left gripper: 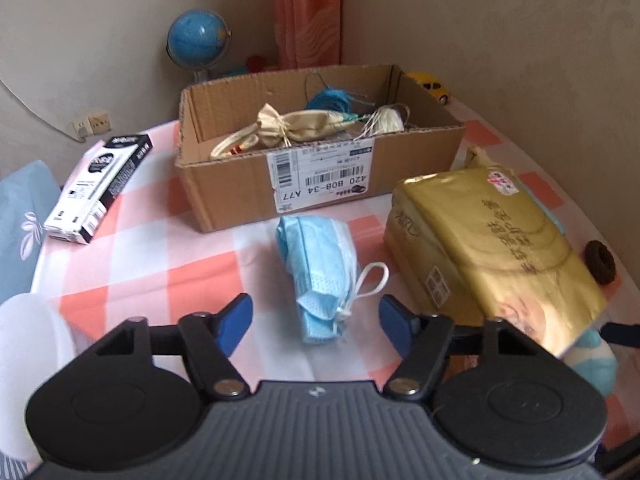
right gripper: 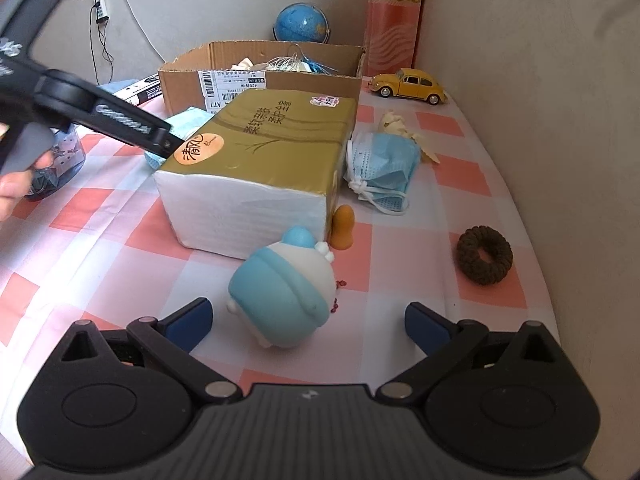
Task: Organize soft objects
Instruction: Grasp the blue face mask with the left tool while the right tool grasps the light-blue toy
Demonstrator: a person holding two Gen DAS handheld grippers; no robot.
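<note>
Left hand-held gripper (left gripper: 316, 322): jaws apart, blue fingers (left gripper: 234, 324) either side of the near end of a blue face mask (left gripper: 316, 276), not touching it. Right hand-held gripper (right gripper: 308, 326): jaws spread wide, nothing pinched, with a blue and white soft toy (right gripper: 286, 288) lying on its side between the fingertips and just ahead of them, clear of both pads.

Table (left gripper: 132, 256) covered by a pink and white checked cloth. Open cardboard box (left gripper: 320, 184) standing at the far side, directly beyond the face mask, holding a beige pouch (left gripper: 304, 126), blue yarn (left gripper: 330, 98) and pale string (left gripper: 390, 118). Gold tissue pack (right gripper: 260, 168) lying flat between the two working areas, just right of the mask in the left wrist view, just behind the soft toy in the right wrist view. Black and white carton (left gripper: 98, 188) lying left of the box. Blue globe (right gripper: 302, 24) standing behind the box by the wall. Second bundle of blue masks (right gripper: 382, 168) lying right of the tissue pack, well beyond the right gripper. Yellow toy car (right gripper: 410, 84) parked at the far right corner. Brown hair tie (right gripper: 484, 256) lying alone to the right, ahead of the right fingertip. Small orange rubbery piece (right gripper: 344, 228) standing against the near corner of the tissue pack, just beyond the toy.
</note>
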